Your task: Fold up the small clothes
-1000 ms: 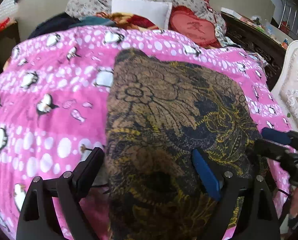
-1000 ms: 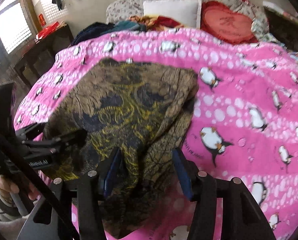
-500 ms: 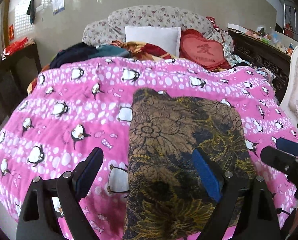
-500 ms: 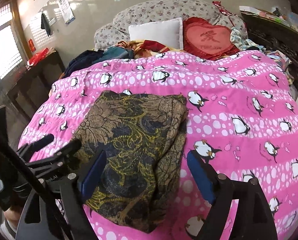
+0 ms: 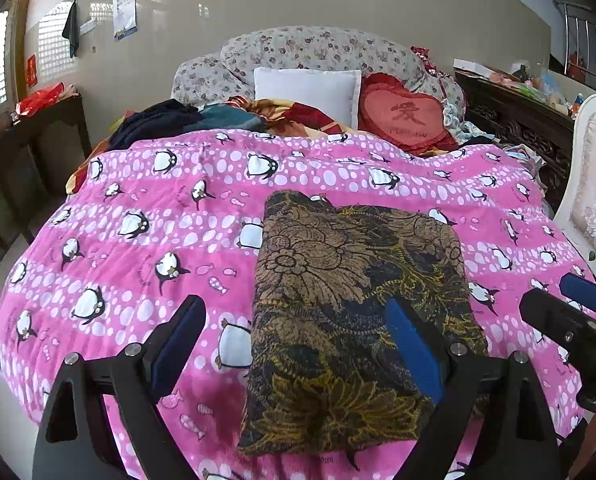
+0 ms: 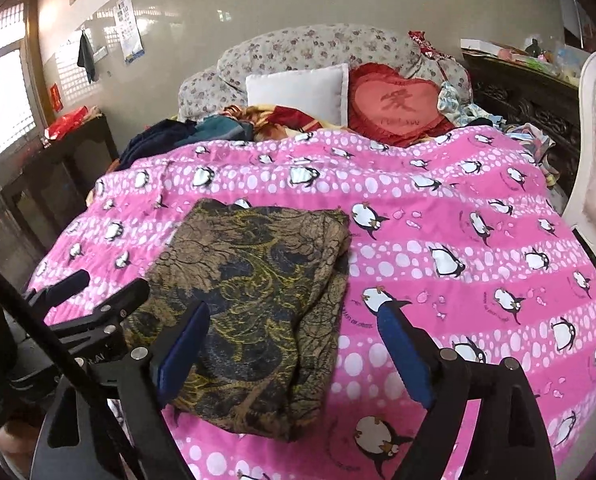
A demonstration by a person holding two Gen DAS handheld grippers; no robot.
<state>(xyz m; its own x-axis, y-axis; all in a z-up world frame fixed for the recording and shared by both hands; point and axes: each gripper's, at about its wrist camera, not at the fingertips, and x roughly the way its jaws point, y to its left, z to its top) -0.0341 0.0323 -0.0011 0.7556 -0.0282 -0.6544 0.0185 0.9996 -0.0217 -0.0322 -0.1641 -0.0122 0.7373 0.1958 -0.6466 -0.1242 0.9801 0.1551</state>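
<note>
The brown-and-gold patterned garment (image 5: 358, 312) lies folded into a rough rectangle in the lower centre of the left wrist view, resting flat on the pink penguin-print quilt (image 5: 137, 240). In the right wrist view it sits lower left of centre, its right edge showing stacked layers.

Left gripper (image 5: 293, 344): jaws spread wide, nothing held, above the garment's near end. Right gripper (image 6: 293, 350): jaws likewise wide and empty, over the garment's near right corner.

Risks, as judged. The quilt is soft, padded and domed, so a fold pressed onto it may sag or slide toward the near edge of the bed. The layered right edge looks loose; a pinch taking only the top ply would peel the fold open. The near end hangs close to the quilt's edge.

Materials: the garment appears thin and limp, with a dense floral and scroll print. Quilt fleecy, dotted white. Finger pads (image 5: 412, 356) blue, flat, apparently rubbery.
</note>
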